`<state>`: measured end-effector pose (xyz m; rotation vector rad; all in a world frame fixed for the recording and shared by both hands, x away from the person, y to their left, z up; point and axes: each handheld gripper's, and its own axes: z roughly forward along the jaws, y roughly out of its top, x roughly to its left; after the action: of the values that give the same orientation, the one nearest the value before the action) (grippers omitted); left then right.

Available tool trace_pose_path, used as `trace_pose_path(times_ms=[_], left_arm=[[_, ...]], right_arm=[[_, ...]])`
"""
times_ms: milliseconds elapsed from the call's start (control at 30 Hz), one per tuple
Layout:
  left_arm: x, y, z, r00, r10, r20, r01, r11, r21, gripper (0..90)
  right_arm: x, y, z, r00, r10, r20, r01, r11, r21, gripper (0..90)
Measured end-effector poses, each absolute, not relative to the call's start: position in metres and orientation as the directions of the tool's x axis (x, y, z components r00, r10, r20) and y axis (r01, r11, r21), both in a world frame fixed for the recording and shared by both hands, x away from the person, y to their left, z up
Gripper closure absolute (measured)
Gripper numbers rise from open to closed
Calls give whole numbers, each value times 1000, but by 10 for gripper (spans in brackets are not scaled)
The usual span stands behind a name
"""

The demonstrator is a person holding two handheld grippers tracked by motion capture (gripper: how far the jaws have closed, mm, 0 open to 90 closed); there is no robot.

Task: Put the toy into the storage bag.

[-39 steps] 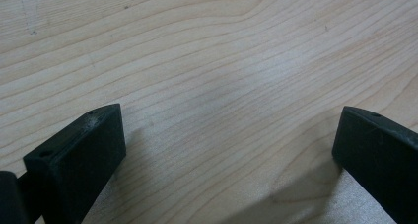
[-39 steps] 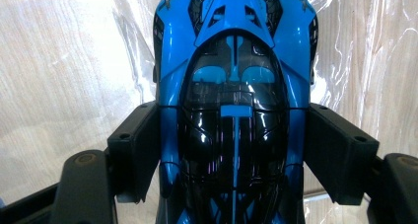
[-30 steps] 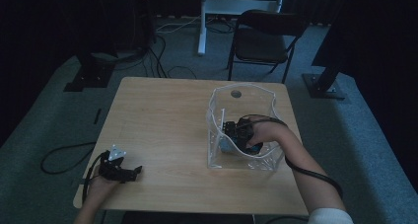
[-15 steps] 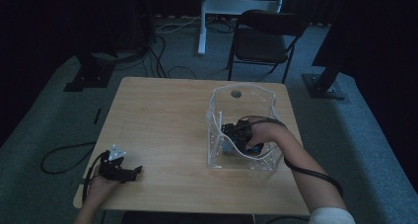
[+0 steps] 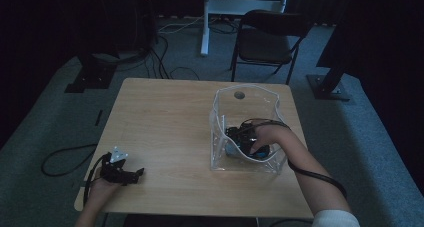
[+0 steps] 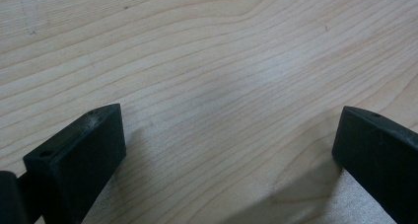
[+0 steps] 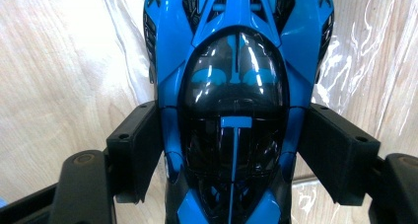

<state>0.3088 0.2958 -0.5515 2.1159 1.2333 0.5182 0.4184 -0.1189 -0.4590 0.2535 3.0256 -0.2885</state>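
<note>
Centrally, a glossy blue toy car with a dark glazed canopy is seen inside the clear, thin-walled plastic bin on the pale wood-grain table; the right gripper is clamped on its flanks — jaws wide; the left gripper rests open over bare wood.

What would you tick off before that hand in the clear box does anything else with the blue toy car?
1. Right gripper jaws on both sides of the blue toy car: ok, the pads sit against its flanks.
2. Grip centred on the car: ok, the jaws flank its dark cockpit.
3. Car inside the clear box: ok, in the high view.
4. Room to lift past the box walls: cannot tell.
5. Left gripper out of the way: ok, open, with bare table between its jaws.
6. Cable clear of the box rim: cannot tell.
</note>
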Motion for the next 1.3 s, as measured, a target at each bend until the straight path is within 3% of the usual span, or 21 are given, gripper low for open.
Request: trace_pose_path(times_ms=[267,933,1300], left_arm=[[309,296,-552,489,872,22,626,-368,687,3],[309,296,-552,490,872,23,626,-369,687,2],[308,296,-551,488,873,25,625,-370,687,2]], right_arm=[[422,-121,-459,-973,215,-86,228,952,-202,196],[421,-128,-432,-965,256,-51,260,961,-95,199],[415,-133,-411,-962,254,-102,257,966,-14,210]])
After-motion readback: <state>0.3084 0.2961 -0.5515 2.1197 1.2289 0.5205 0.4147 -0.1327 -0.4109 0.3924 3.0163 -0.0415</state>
